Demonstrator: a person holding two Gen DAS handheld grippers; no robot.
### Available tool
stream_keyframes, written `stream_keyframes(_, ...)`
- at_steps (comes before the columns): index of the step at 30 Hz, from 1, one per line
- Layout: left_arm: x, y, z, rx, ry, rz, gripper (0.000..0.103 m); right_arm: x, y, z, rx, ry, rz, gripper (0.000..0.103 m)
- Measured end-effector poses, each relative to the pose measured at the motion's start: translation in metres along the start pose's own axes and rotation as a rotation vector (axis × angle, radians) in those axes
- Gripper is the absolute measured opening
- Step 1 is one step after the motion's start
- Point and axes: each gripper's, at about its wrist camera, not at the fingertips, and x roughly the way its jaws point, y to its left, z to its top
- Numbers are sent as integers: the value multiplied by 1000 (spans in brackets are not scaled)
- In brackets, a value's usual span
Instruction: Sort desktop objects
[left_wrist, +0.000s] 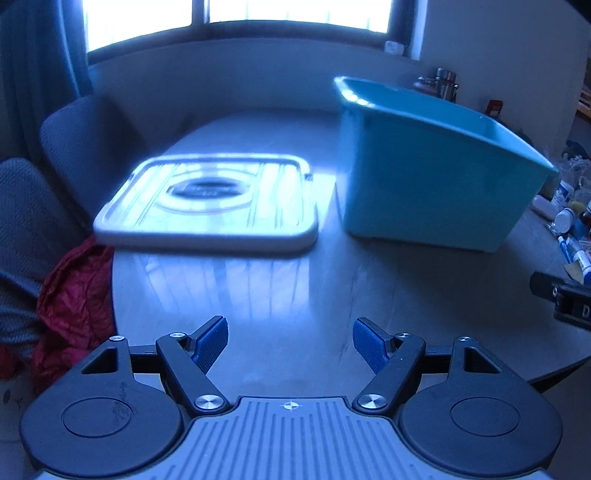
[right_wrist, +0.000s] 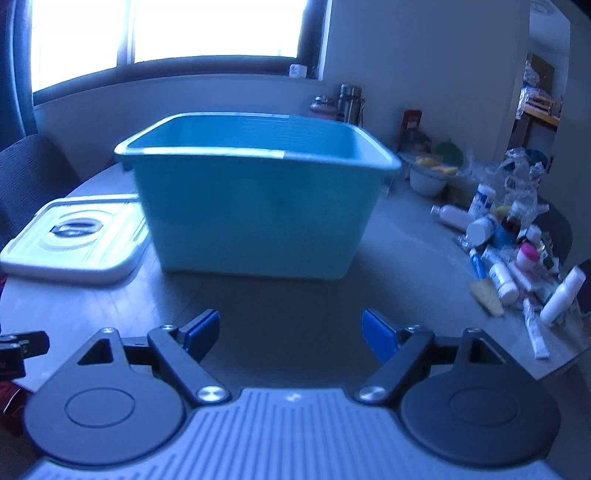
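Upright teal bin (right_wrist: 255, 210), long axis crosswise; both grippers' fingers apart, empty.

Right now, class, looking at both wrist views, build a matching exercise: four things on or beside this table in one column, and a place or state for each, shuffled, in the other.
Things:
1. teal plastic bin
2. white rectangular plastic lid
3. heap of small bottles and tubes
4. crumpled red cloth

Descriptions:
A. off the table's edge, by the grey chair
B. lying flat, left of the bin
C. standing upright, uncovered
D. scattered right of the bin

Pairs: 1-C, 2-B, 3-D, 4-A
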Motion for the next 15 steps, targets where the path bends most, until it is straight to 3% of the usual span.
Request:
stream_keyframes(7, -8, 15, -9, -24, 11, 45, 77, -10, 8, -19, 24, 20, 22, 84)
stream_keyframes(15, -16, 36, -7, -42, 26, 102, 77, -15, 32, -18, 14, 16, 69, 84)
